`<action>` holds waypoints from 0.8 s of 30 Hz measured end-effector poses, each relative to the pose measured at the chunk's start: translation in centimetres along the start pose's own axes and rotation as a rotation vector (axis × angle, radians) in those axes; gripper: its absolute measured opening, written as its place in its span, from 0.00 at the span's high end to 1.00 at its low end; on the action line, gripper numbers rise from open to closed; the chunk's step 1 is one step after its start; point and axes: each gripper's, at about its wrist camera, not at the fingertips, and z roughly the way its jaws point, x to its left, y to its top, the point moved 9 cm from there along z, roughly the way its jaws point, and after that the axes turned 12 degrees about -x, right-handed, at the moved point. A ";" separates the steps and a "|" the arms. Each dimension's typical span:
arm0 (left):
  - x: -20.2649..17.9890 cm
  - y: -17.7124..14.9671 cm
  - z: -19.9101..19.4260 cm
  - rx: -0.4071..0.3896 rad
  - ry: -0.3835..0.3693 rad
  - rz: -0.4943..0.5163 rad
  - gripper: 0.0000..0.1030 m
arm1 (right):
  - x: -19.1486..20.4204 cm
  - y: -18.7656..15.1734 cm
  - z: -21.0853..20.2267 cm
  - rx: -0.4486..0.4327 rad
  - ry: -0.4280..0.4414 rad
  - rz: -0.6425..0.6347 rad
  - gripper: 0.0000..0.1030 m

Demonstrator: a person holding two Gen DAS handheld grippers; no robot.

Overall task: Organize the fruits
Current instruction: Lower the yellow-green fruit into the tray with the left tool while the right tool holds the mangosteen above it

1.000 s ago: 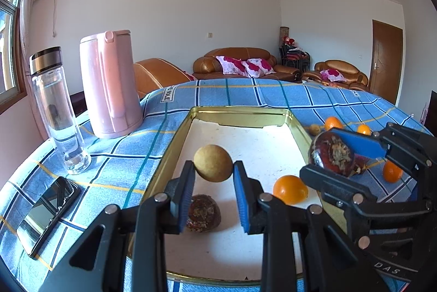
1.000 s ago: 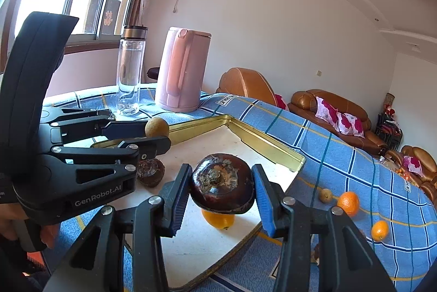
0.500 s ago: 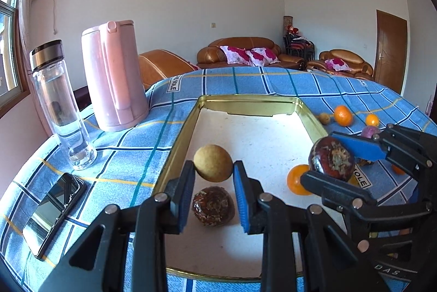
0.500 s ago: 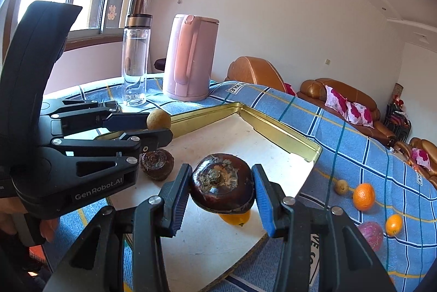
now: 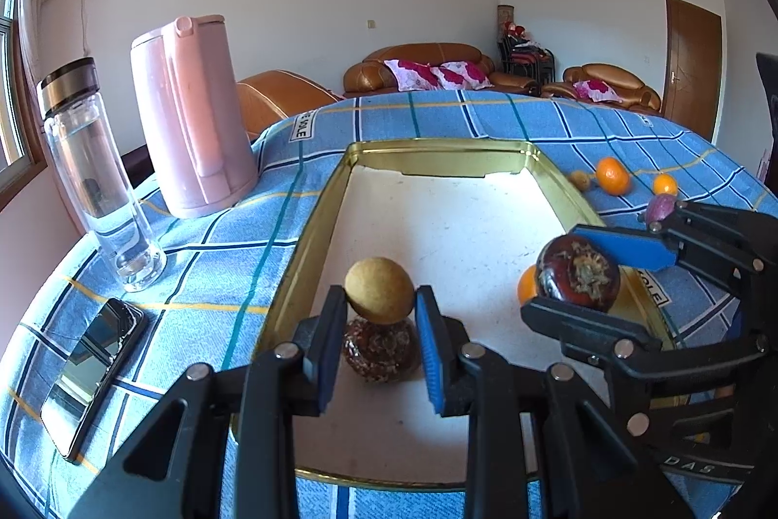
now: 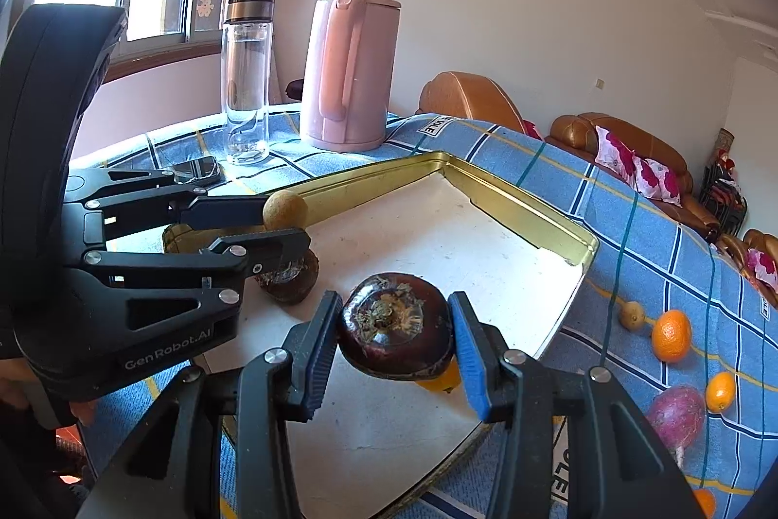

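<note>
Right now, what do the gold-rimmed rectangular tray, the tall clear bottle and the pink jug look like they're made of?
The gold-rimmed rectangular tray looks like thin sheet metal: its shiny gold walls reflect light, and its floor is matte white. The tall clear bottle seems to be glass or clear hard plastic, see-through, with a brushed metallic collar. The pink jug looks like matte moulded plastic, with an even colour and soft sheen.

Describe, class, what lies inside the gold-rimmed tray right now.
Inside the tray, on its white floor, lie a dark brown fruit and an orange. Both are partly covered by the gripped fruits, so their full shapes cannot be seen.
</note>
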 end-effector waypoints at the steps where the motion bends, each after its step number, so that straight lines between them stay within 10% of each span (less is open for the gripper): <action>1: 0.0 -0.1 0.1 0.005 -0.002 0.001 0.71 | 0.0 -0.1 0.1 0.005 0.003 -0.001 0.55; 24: 0.0 -1.2 0.7 0.050 -0.011 0.023 0.71 | 1.4 -1.2 1.1 0.084 0.061 -0.017 0.54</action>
